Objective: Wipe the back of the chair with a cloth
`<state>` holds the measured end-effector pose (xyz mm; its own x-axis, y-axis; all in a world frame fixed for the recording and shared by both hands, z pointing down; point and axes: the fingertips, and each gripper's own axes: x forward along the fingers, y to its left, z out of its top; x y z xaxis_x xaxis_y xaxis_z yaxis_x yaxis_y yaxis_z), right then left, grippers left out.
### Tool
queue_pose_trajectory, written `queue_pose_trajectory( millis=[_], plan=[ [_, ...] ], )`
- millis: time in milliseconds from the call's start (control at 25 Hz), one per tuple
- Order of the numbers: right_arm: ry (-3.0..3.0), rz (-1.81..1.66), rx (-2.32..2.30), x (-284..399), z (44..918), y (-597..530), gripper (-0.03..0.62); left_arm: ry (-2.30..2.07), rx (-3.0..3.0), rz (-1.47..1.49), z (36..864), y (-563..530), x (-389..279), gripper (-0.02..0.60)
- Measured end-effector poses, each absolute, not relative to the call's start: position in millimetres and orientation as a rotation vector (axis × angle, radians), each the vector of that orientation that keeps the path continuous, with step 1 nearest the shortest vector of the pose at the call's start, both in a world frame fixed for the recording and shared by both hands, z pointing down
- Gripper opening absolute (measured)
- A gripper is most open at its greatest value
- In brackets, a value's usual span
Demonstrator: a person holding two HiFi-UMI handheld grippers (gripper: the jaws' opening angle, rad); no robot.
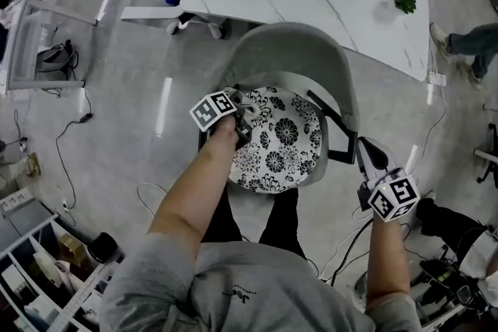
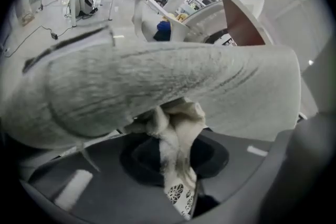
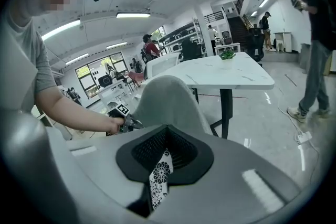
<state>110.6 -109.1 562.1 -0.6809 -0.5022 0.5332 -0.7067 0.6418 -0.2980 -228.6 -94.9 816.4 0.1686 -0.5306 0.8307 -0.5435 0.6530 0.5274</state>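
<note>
Left gripper [image 1: 235, 119] is clamped on the cream cloth [image 2: 176, 128]: the wad is bunched right at its tips & pressed up under the grey chair back [image 2: 157, 81], which runs across just above/ahead, prob. so fabric rather than bare jaws rubs the rim. Right gripper [image 3: 165, 136] has the chair back well ahead of it. Its jaws are drawn together w/ nothing gripped. The floral sliver in the slit looks like the seat cushion [image 1: 280, 140] beyond, not certain. Likely parked off to the side to leave the left room to wipe.
</note>
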Motion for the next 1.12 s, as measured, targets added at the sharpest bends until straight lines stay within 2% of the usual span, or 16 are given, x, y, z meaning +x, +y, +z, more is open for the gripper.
queue_pose_trajectory(
  millis=[560,1120],
  plan=[
    [-2.392,0.764,1.083,199,585,-127,0.002,-1.499,1.058,0.145,837,-173,-178,0.147],
    [-2.368,0.792,1.192,261,588,-133,0.002,-1.321,1.343,0.303,830,-226,-43,0.147]
  ],
)
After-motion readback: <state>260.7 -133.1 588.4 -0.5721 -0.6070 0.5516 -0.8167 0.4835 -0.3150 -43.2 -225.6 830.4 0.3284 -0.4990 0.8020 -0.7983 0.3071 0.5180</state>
